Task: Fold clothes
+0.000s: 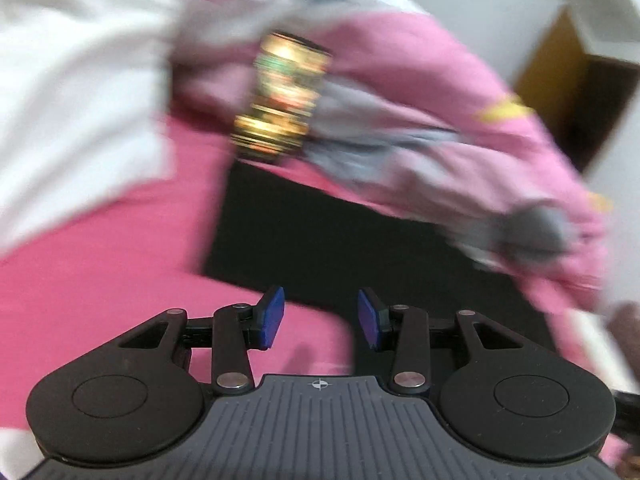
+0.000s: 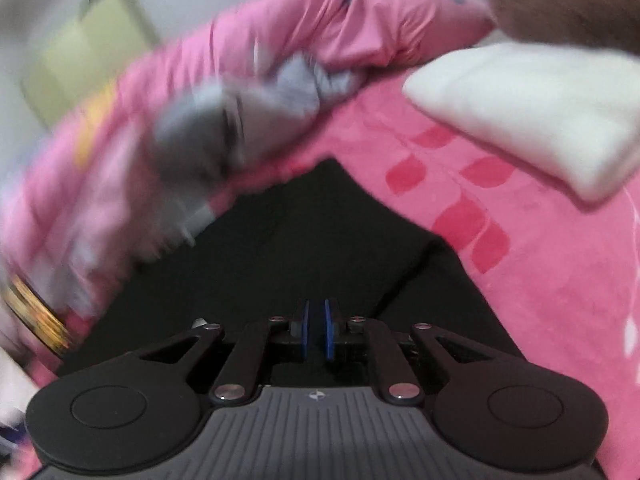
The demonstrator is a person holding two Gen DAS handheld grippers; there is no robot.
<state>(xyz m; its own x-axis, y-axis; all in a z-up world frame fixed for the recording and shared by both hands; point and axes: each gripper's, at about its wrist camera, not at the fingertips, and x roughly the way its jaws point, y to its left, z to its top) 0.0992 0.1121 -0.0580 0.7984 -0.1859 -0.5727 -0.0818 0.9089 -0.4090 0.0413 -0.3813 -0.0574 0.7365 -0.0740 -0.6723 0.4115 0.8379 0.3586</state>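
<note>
Black garment [image 1: 320, 240] lies flat on the pink blanket [image 1: 100, 280], and everything else sits around it: a crumpled grey garment [image 1: 380, 148] along its far edge against a pink quilt [image 1: 460, 60], a gold patterned can [image 1: 280, 96] by its far corner, and a folded white cloth [image 2: 520, 112] well off to its right. The left gripper [image 1: 320, 316] hangs over the black garment's near edge with its blue pads spread apart and nothing between them. The right gripper [image 2: 316, 330] is low over the same cloth with its pads drawn nearly together; whether a fold of black fabric is caught there I cannot tell. Both views are smeared by motion. Whether this cloth is mid-fold or already folded is unclear. For a clean fold, I judge each claw should bite only the top layer, at matching corners, and carry the edge over evenly
</note>
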